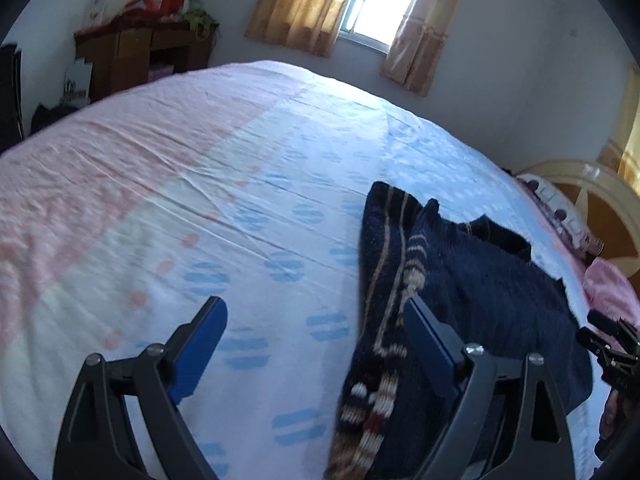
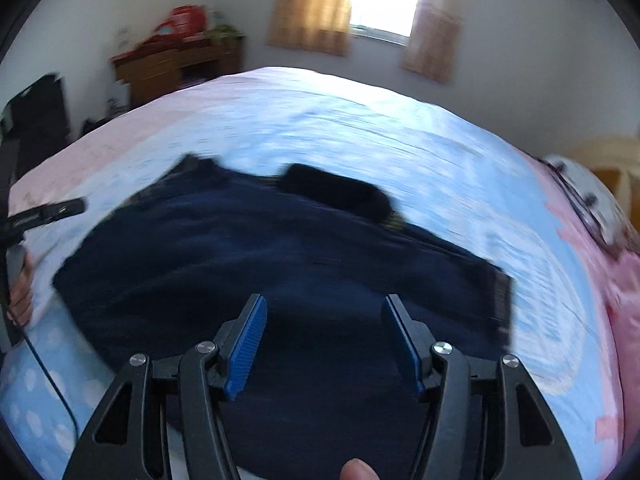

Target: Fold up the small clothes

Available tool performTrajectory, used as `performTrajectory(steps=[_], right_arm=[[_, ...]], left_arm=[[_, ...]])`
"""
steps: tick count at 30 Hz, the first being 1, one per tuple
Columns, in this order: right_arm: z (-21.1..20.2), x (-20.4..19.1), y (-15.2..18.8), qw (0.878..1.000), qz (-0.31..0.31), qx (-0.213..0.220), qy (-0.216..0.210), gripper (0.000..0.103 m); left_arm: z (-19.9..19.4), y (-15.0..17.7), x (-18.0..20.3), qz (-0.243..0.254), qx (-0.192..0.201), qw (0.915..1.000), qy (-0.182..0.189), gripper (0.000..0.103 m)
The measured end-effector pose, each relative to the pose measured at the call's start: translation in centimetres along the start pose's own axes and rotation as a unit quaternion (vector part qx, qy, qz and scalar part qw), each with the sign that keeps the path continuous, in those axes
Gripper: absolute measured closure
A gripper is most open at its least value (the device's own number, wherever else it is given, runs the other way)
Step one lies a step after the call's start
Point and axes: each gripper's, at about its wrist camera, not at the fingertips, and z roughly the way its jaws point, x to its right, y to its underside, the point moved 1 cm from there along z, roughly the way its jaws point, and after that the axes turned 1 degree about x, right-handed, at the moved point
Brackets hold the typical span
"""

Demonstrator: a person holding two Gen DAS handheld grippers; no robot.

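Spread across a wide bed with a pale blue, white and pink patterned cotton sheet [image 1: 248, 184] lies a dark navy knitted garment with tan and cream striped trim [image 1: 472, 280]. It lies partly bunched on the side of the bed nearer the rounded cream and orange headboard [image 1: 592, 200], with one edge turned up so the striped band shows.

Seen from the left wrist view, the left gripper [image 1: 316, 344] hovers low over the bed at the garment's striped edge. Its two blue-padded fingers are spread wide apart and hold nothing; one finger is above bare sheet, the other overlaps the navy knit.

From the right wrist view, which is blurred, the right gripper [image 2: 324, 340] sits over the middle of the garment [image 2: 248, 248]. Its fingers are also spread apart, with nothing between them but the dark fabric below. Whether they touch the cloth cannot be told.

Beyond the far edge of the bed stands a brown wooden cabinet [image 1: 136, 56] with red items on top, and a bright window with tan curtains [image 1: 380, 0].
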Motion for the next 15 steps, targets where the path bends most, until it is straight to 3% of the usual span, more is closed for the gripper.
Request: performTrajectory(steps=[7,15], right_arm=[[1.3,-8.8,0.9,0.996,-0.078,-0.001,-0.040,0.042],[2.1,-13.4,0.9,0.992,-0.110,0.004,-0.059,0.042]], left_arm=[[-2.2,0.5,-0.1,0.049,0.003,0.9980,-0.039,0.008],[-4.2,0.7,-2.0,0.081,-0.005,0.9953,-0.053,0.007]])
